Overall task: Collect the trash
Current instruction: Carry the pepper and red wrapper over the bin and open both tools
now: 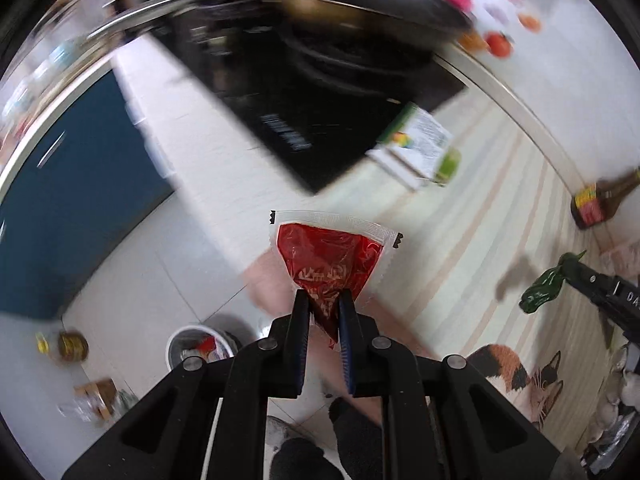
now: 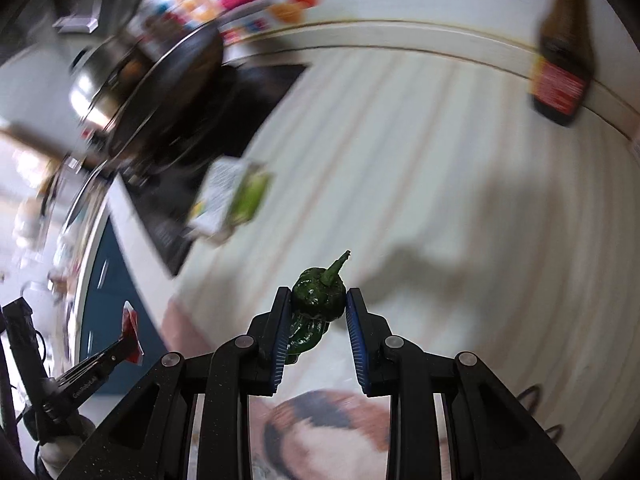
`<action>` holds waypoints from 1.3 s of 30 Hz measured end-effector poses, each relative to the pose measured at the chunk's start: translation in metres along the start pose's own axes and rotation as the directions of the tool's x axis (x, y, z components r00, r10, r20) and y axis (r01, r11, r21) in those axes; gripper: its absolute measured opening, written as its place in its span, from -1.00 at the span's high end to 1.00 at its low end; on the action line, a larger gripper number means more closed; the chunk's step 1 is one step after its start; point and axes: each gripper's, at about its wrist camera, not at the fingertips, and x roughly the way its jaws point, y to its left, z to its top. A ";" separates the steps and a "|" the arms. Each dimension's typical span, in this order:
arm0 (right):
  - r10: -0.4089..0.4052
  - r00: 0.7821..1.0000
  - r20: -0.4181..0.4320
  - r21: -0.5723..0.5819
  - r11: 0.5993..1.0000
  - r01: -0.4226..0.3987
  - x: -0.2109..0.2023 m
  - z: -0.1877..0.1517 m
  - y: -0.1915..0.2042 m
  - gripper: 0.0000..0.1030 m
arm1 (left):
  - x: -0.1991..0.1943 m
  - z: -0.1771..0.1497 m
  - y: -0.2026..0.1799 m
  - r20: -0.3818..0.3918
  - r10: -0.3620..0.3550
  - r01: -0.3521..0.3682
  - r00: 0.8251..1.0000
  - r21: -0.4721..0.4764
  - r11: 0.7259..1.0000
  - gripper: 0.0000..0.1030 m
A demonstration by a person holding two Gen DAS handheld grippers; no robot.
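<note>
My left gripper point(image 1: 324, 300) is shut on a red sauce packet point(image 1: 332, 260) with a clear crimped edge, held in the air past the counter's front edge, above the floor. A white trash bin point(image 1: 200, 350) with scraps inside stands on the floor below, to the left. My right gripper point(image 2: 319, 300) is shut on a dark green wrinkled pepper point(image 2: 316, 304), stem pointing up, held above the striped counter mat point(image 2: 440, 160). The pepper also shows in the left wrist view point(image 1: 544, 288), and the packet shows in the right wrist view point(image 2: 130, 330).
A black cooktop point(image 1: 280, 100) with a dark pan point(image 1: 360, 0) lies at the back. A green-and-white carton point(image 1: 424, 144) lies beside it. A brown sauce bottle point(image 1: 600, 204) stands at the right wall. Jars and boxes point(image 1: 72, 346) sit on the floor left.
</note>
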 end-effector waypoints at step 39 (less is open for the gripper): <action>-0.205 0.843 -0.497 -0.639 0.744 -0.196 0.610 -0.455 0.226 -0.09 | 0.408 -0.337 0.451 -0.280 0.010 -0.203 0.960 -0.674 0.711 0.11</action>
